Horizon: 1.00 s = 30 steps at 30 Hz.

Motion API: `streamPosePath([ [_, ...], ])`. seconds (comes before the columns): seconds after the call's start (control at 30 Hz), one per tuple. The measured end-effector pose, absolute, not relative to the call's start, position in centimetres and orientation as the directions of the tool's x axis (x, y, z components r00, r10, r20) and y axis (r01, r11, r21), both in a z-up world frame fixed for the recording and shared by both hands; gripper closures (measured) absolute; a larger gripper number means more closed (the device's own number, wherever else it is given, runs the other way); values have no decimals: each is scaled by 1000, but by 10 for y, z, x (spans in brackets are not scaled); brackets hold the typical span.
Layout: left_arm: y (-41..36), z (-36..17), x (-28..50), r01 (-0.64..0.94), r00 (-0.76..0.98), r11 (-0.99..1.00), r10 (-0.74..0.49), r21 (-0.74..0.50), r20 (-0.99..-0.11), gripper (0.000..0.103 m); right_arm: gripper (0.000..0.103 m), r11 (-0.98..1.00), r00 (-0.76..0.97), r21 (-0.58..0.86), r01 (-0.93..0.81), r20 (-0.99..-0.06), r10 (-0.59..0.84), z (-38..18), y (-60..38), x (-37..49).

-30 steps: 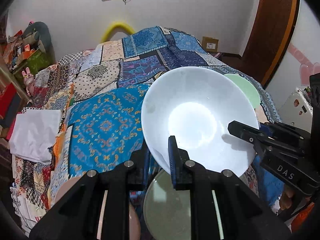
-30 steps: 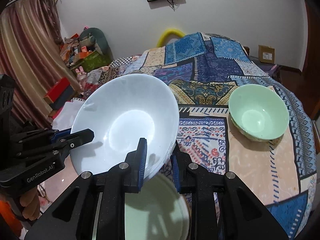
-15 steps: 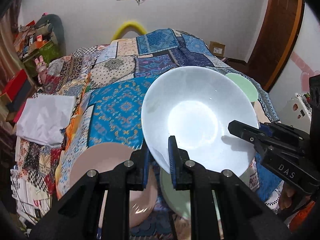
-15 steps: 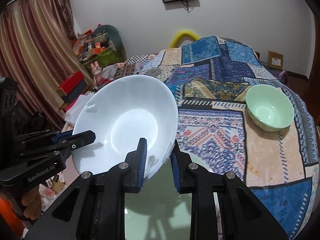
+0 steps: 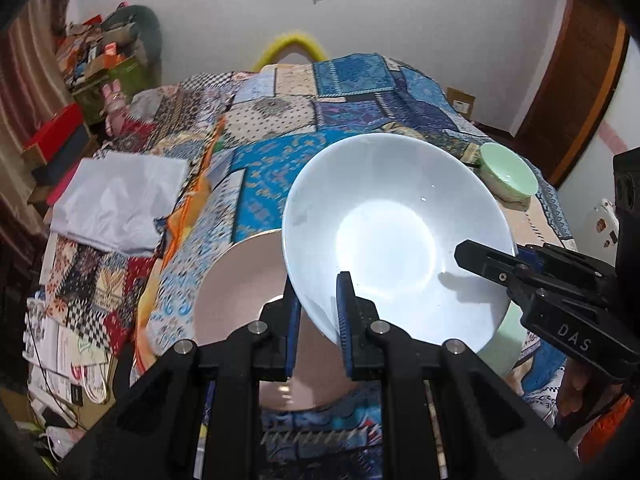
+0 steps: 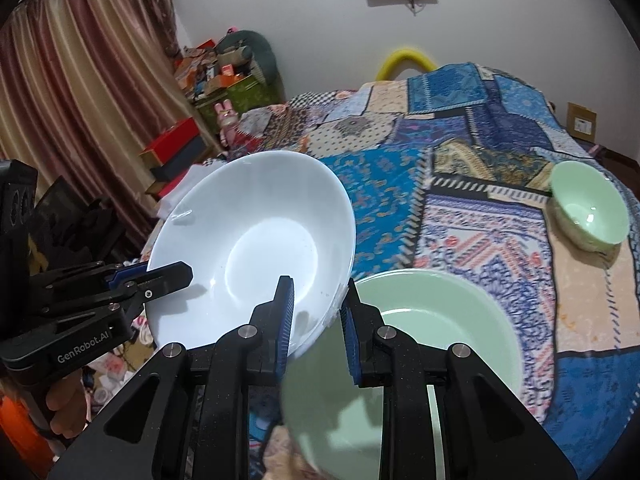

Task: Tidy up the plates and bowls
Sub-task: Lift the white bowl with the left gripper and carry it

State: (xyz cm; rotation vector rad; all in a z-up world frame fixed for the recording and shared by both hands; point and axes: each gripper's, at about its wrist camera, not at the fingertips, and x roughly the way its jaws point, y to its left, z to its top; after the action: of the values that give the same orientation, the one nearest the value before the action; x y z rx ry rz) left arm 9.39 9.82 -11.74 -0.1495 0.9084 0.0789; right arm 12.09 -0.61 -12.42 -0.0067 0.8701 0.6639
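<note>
Grip: your left gripper (image 5: 316,312) and right gripper (image 6: 316,312) both clamp the white bowl's (image 5: 396,240) near rim, bowl airborne | Below: pink plate (image 5: 240,276) left, green plate (image 6: 424,332) right | Target, my guess: small green bowl (image 6: 588,208) far right, nearer your right hand.

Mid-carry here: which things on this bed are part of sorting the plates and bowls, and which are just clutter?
Job:
- white bowl, clamped at its rim by left claw and right claw
- pink plate
- green plate
- small green bowl

Lying about:
- folded white cloth
- patchwork bedspread
- red boxes
- yellow tube
</note>
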Motion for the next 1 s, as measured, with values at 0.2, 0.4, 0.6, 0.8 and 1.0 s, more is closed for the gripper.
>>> streamPosePath([
  [0.2,123,-133,81,-178,593,977,14,-115,-805,86,82,778,416,266,-569,-724,551,-136,16,116],
  [0.4,138,-144,76,-209,578,970,17,-128,-816,86,82,765,380,276,-582,-739,556,-148,35,111],
  [0.6,144,-153,73,-220,575,966,15,-136,-818,86,82,759,356,282,-587,-753,554,-158,44,108],
  [0.8,148,-164,73,-227,556,965,20,-129,-831,86,82,761,341,277,-587,-767,543,-165,50,107],
  [1.0,156,-171,72,-242,543,961,19,-135,-840,86,82,758,326,269,-595,-780,534,-172,57,106],
])
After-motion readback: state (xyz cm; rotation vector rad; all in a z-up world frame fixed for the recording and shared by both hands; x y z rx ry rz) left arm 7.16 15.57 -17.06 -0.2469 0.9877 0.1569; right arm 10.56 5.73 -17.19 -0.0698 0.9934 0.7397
